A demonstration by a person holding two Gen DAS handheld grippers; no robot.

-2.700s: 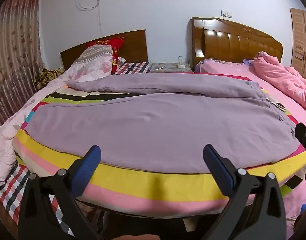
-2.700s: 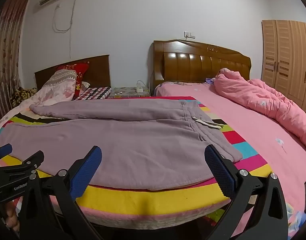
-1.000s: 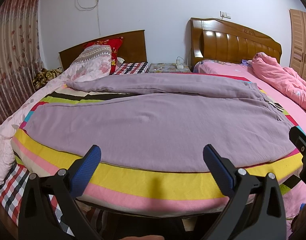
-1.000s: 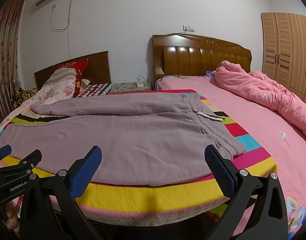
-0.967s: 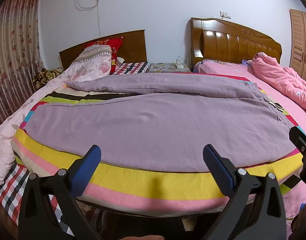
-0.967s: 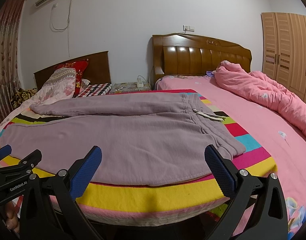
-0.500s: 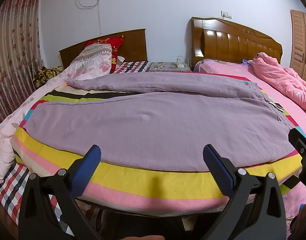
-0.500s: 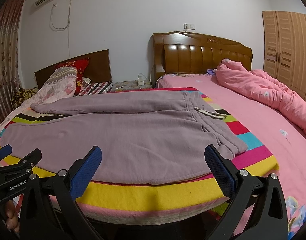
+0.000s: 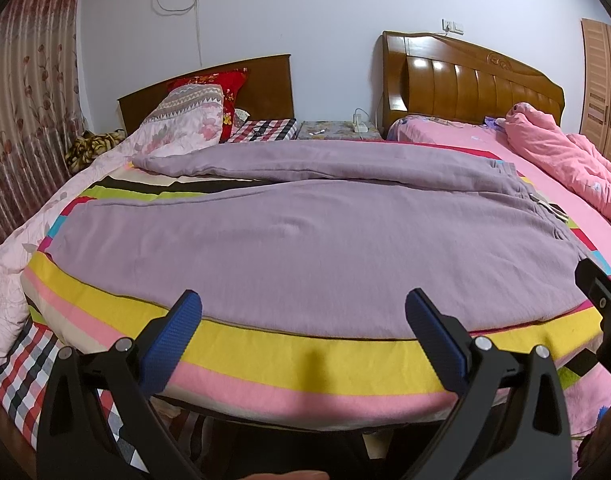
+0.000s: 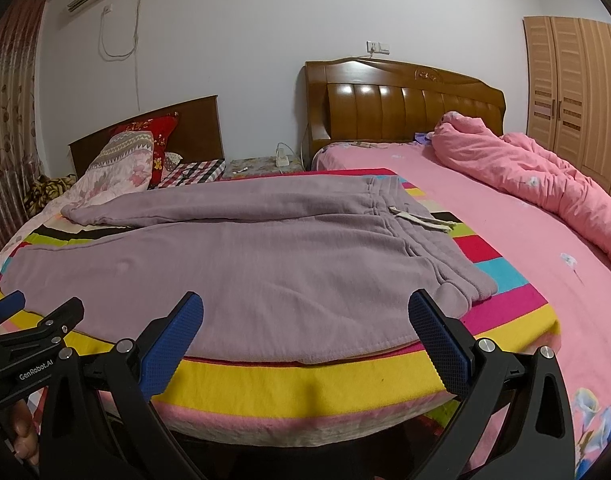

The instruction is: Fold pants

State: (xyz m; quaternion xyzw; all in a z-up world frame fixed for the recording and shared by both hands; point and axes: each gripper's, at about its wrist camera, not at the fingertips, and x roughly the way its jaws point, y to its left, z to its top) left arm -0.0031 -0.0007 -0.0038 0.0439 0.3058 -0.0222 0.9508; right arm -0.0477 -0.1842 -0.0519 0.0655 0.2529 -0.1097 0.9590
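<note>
Purple sweatpants (image 9: 305, 236) lie spread flat on a striped blanket (image 9: 305, 354) on the bed, both legs running left, waistband at the right. In the right wrist view the pants (image 10: 245, 256) show their waistband and white drawstring (image 10: 421, 220). My left gripper (image 9: 305, 328) is open and empty, just short of the near pant leg's edge. My right gripper (image 10: 305, 330) is open and empty, near the waistband's front corner. The left gripper also shows in the right wrist view (image 10: 29, 320).
A pink quilt (image 10: 537, 176) is bunched on the pink bed at the right. Pillows (image 9: 185, 120) and two wooden headboards (image 9: 465, 80) stand at the back. A curtain (image 9: 21, 120) hangs at the left, a wardrobe (image 10: 577, 92) stands at the right.
Both grippers have drifted slightly, and the bed sits a little closer and lower in the views. Nothing was grasped; the pants have not moved.
</note>
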